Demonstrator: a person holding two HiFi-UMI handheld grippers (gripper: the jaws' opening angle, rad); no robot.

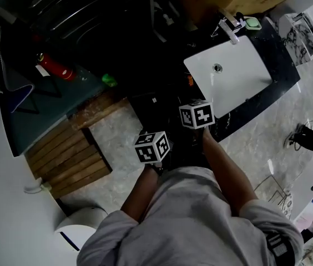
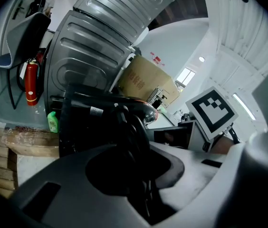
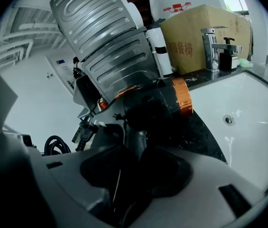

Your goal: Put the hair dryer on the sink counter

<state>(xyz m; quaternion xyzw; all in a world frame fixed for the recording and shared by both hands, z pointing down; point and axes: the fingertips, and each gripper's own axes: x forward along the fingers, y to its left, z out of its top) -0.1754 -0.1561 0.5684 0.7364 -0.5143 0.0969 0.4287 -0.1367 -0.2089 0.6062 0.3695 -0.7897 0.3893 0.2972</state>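
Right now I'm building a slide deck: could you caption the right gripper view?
Right gripper grips black, orange-banded hair dryer by its handle beside the white sink.

The sink (image 1: 234, 73) is white, sunk in a black speckled surface (image 1: 283, 65). Beside the sink, the hair dryer (image 3: 155, 103) is black with an orange band, its cord (image 2: 133, 127) black. The left hand-held gripper (image 2: 138, 175) and right hand-held gripper (image 3: 136, 167) are grey, each bearing a white cube with black square markers. Behind the sink is a brown box (image 3: 205, 27) with red print; far left of it, a red fire extinguisher (image 1: 56, 68) and a green bottle (image 1: 109, 80).
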